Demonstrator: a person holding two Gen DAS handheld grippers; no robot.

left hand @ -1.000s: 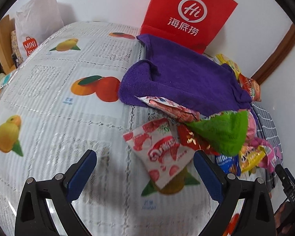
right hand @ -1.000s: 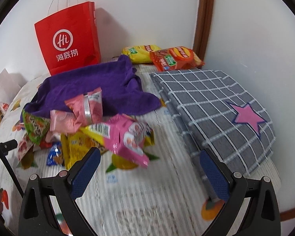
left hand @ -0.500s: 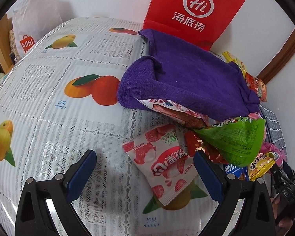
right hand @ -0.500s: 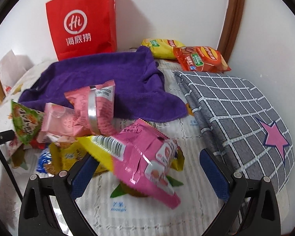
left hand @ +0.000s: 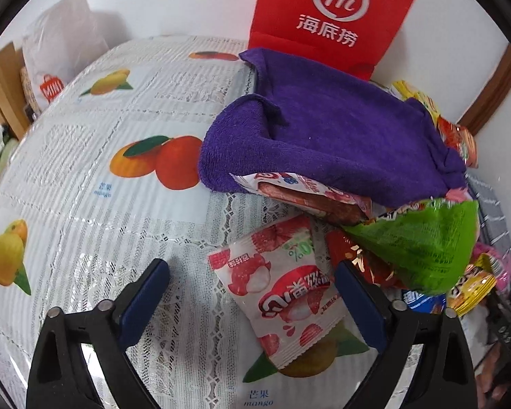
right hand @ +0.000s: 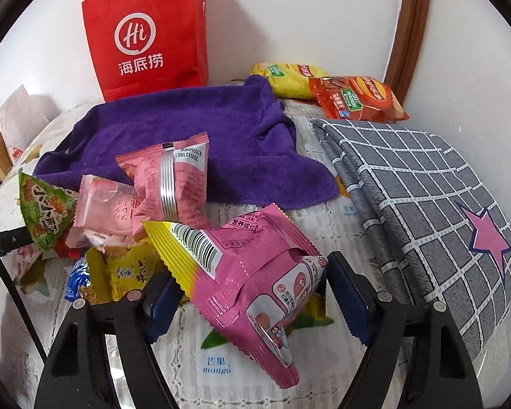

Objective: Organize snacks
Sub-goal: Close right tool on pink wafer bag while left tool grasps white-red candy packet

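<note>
Left wrist view: the left tongs [left hand: 252, 301], spread but closing, straddle a white strawberry-print snack sachet [left hand: 282, 293] lying on the table [left hand: 85, 211], whose lace-patterned plastic cover shows oranges and mangoes. A crumpled purple towel [left hand: 327, 136] fronts a red paper bag [left hand: 334, 17] against the white wall.

Right wrist view: the right tongs [right hand: 252, 293] are closing around a pink-and-yellow foil snack packet [right hand: 252, 279], beside a grey checked cloth [right hand: 426, 197].
</note>
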